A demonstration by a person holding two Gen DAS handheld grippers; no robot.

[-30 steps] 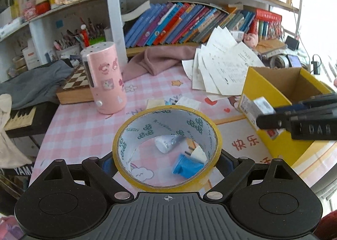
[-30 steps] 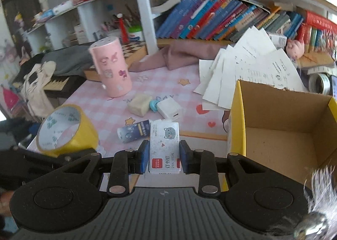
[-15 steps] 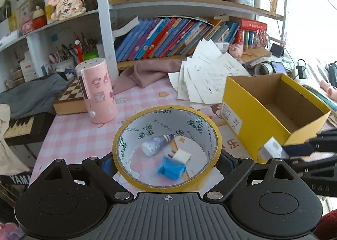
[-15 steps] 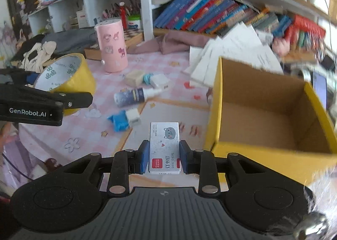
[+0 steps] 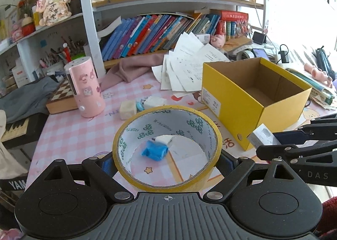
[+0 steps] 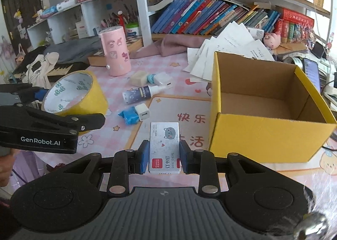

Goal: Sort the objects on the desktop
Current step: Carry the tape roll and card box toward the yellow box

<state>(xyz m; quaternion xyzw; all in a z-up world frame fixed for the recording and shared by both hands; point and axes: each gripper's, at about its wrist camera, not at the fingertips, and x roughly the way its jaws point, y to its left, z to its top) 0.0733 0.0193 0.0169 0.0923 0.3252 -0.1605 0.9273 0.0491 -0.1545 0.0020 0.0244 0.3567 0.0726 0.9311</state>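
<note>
Carrying two items: our right claw (image 6: 161,156) pinching staple box (image 6: 164,147), long axis forward; yellow box (image 6: 267,101) ahead-right, nearer this hand. Left claw (image 5: 166,161) clamped on tape roll (image 5: 166,151), farther.

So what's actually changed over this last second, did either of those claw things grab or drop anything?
Nothing was grabbed or dropped. The right gripper, clamped on the small white staple box, backed away from the open yellow cardboard box. The left gripper pulled back too, keeping the yellow tape roll. The box remains empty; the table items stayed put.
</note>
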